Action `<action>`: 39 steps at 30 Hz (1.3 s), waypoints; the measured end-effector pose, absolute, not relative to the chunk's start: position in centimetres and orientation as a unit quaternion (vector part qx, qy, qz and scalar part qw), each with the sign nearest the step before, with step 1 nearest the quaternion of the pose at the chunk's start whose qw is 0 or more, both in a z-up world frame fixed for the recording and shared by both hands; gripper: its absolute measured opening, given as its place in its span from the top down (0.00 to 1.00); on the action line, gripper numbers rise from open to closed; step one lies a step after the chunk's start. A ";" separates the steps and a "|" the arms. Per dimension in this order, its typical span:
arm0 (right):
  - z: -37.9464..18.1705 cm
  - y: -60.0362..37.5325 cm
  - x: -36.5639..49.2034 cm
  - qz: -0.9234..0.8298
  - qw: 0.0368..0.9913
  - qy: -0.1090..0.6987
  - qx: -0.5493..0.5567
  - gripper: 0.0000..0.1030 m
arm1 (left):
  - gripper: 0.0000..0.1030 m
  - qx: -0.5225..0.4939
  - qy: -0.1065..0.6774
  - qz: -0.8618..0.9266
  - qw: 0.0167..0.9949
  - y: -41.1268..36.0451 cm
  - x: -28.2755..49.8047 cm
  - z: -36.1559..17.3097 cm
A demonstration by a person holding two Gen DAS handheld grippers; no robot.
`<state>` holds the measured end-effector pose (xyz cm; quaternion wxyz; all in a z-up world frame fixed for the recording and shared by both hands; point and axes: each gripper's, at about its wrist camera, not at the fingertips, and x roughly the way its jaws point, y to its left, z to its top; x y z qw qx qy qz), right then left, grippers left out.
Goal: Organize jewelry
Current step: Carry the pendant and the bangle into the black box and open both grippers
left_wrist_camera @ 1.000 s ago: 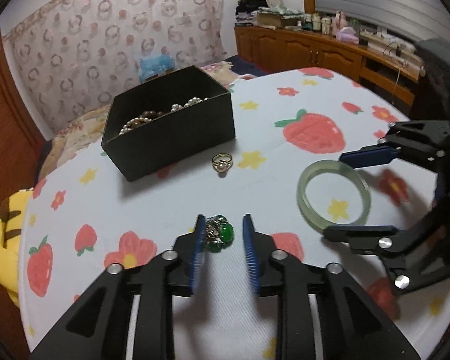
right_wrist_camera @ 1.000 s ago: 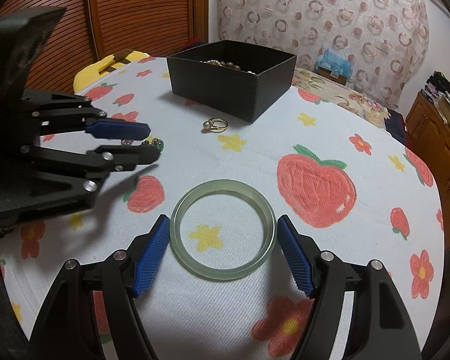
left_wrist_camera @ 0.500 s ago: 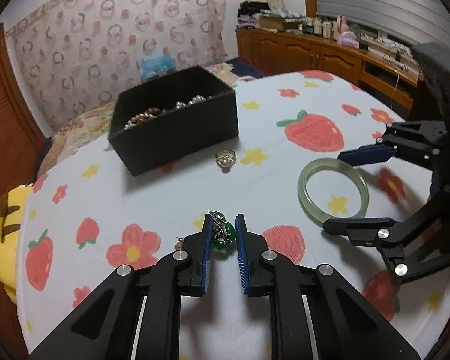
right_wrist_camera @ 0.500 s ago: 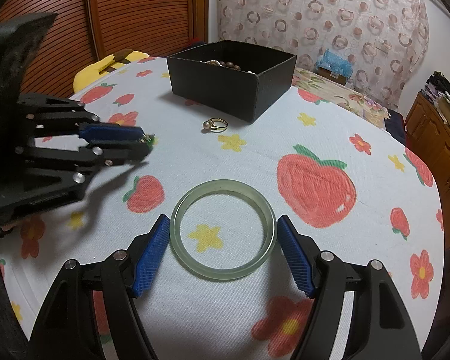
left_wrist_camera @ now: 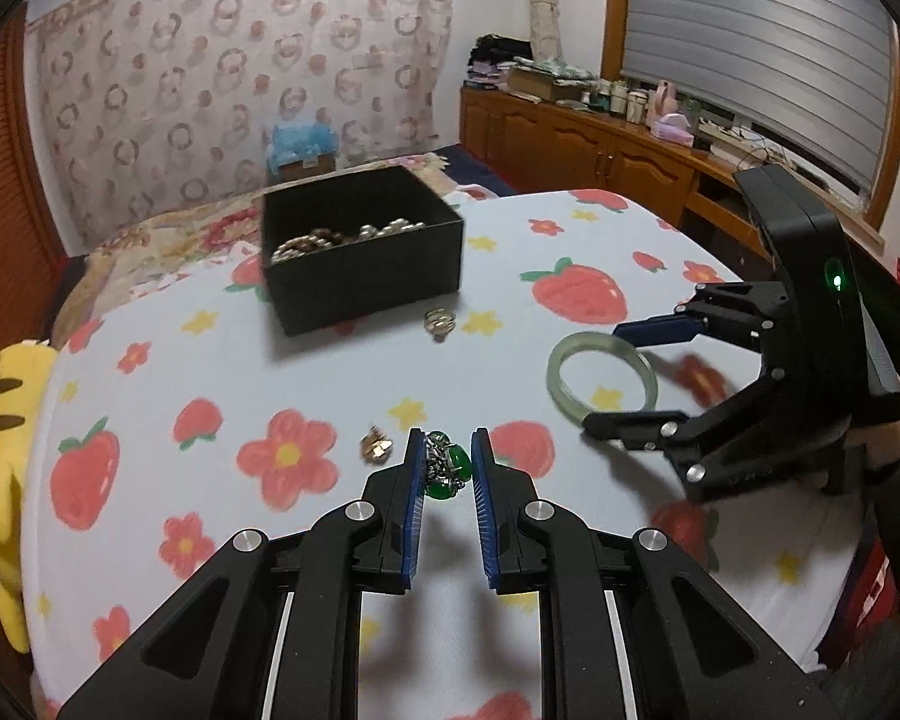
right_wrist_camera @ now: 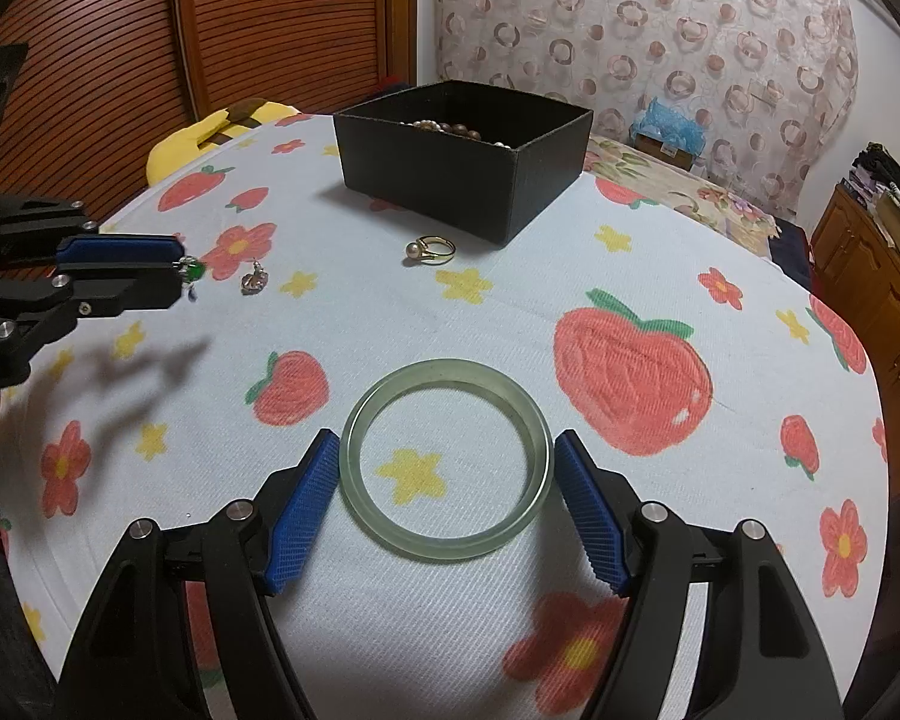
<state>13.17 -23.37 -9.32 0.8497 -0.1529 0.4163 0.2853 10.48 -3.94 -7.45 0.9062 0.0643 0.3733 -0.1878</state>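
My left gripper [left_wrist_camera: 445, 450] is shut on a green-stone pendant [left_wrist_camera: 444, 468] and holds it above the cloth; it also shows in the right wrist view [right_wrist_camera: 191, 269]. A small earring [left_wrist_camera: 375, 446] lies on the cloth just left of it. My right gripper [right_wrist_camera: 447, 468] is open with its blue pads on either side of a pale jade bangle [right_wrist_camera: 445, 474], which lies flat on the table. A gold pearl ring [right_wrist_camera: 429, 249] lies in front of a black box [right_wrist_camera: 462, 150] holding bead and pearl strands.
The round table [right_wrist_camera: 660, 252] has a white cloth printed with strawberries and flowers. A yellow plush toy [left_wrist_camera: 0, 384] sits at the left edge. A bed [left_wrist_camera: 168, 228] lies behind the box and wooden cabinets [left_wrist_camera: 600, 150] stand at the back right.
My left gripper closed on the green pendant and lifted it off the cloth, uncovering the small earring. The right gripper stayed around the bangle.
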 end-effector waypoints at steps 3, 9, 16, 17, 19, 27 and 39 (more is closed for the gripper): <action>-9.3 -23.4 13.2 0.285 0.850 0.416 -0.153 0.27 | 0.86 0.055 0.372 -0.179 0.909 -2.8 10.3 -7.5; -9.3 -23.2 13.2 0.286 0.850 0.415 -0.154 0.28 | 0.86 0.048 0.370 -0.163 0.914 -1.4 10.3 -7.3; -8.9 -23.3 13.3 0.284 0.851 0.412 -0.158 0.28 | 0.86 0.049 0.361 -0.155 0.918 -1.0 10.9 -6.7; -8.7 -23.2 13.4 0.283 0.852 0.410 -0.159 0.28 | 0.86 0.050 0.359 -0.155 0.919 -1.1 11.0 -6.6; -8.1 -23.0 13.7 0.284 0.854 0.404 -0.160 0.28 | 0.86 0.049 0.355 -0.154 0.921 -1.1 11.3 -6.3; -5.6 -22.0 16.5 0.284 0.866 0.383 -0.150 0.28 | 0.86 0.056 0.337 -0.154 0.927 -1.9 14.6 -5.0; -2.0 -21.4 21.3 0.274 0.883 0.364 -0.115 0.28 | 0.86 0.052 0.324 -0.140 0.934 -2.9 21.2 -3.2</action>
